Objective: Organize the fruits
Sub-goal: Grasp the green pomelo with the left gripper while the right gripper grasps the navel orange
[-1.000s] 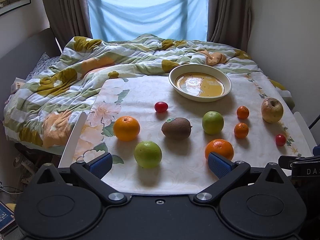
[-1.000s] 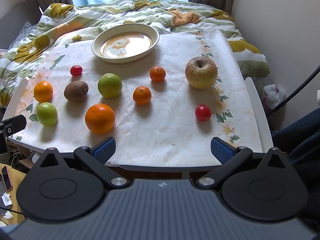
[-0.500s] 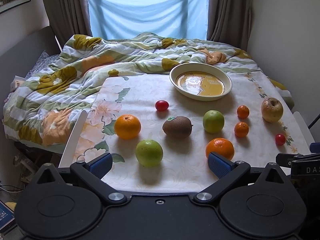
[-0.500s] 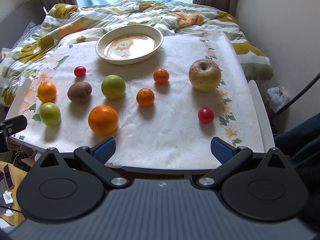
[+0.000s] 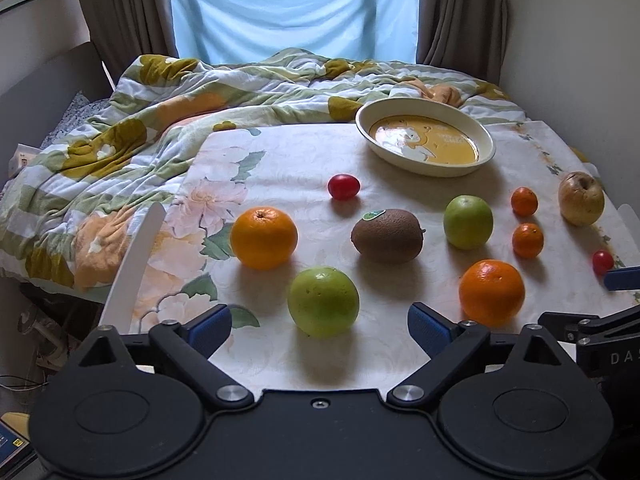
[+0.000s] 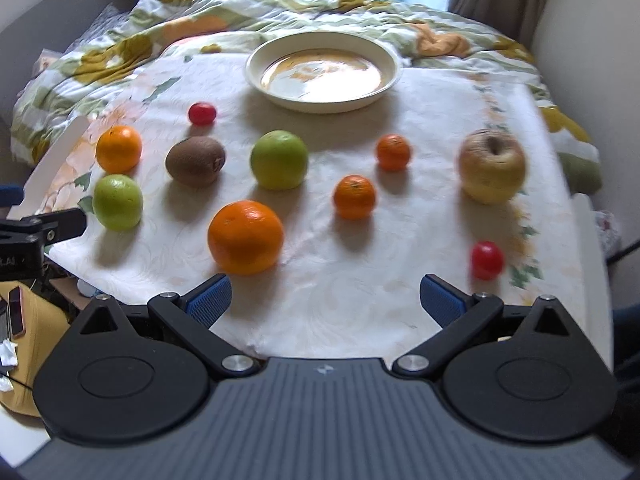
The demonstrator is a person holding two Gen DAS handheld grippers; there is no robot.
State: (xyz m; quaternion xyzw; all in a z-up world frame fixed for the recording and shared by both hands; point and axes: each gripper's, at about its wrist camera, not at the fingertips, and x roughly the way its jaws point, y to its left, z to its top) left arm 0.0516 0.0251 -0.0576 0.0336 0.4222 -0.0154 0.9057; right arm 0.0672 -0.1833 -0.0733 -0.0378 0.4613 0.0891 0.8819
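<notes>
Several fruits lie on the flowered tablecloth before a cream bowl (image 5: 425, 169) with nothing in it. My left gripper (image 5: 319, 330) hovers low over the near table edge, its jaws closing. The near green apple (image 5: 323, 302) sits just ahead between the fingers, and neither pad touches it. An orange (image 5: 264, 237), a kiwi (image 5: 387, 236) and a second green apple (image 5: 468, 222) lie beyond. My right gripper (image 6: 325, 305) is open with nothing between its fingers. A large orange (image 6: 245, 237) lies just past its left finger and a cherry tomato (image 6: 487, 260) ahead of its right.
Two small mandarins (image 6: 354, 197), a yellow apple (image 6: 491, 166) and another cherry tomato (image 6: 202, 113) are spread over the table. A rumpled quilt (image 5: 120, 152) covers the bed behind. The wall (image 5: 580, 40) stands close on the right. A phone (image 6: 17, 312) lies low at the left.
Both grippers have sunk and come closer to the table, so the fruits look larger. The left fingers have drawn slightly inward. The right view has rolled and blurred.
</notes>
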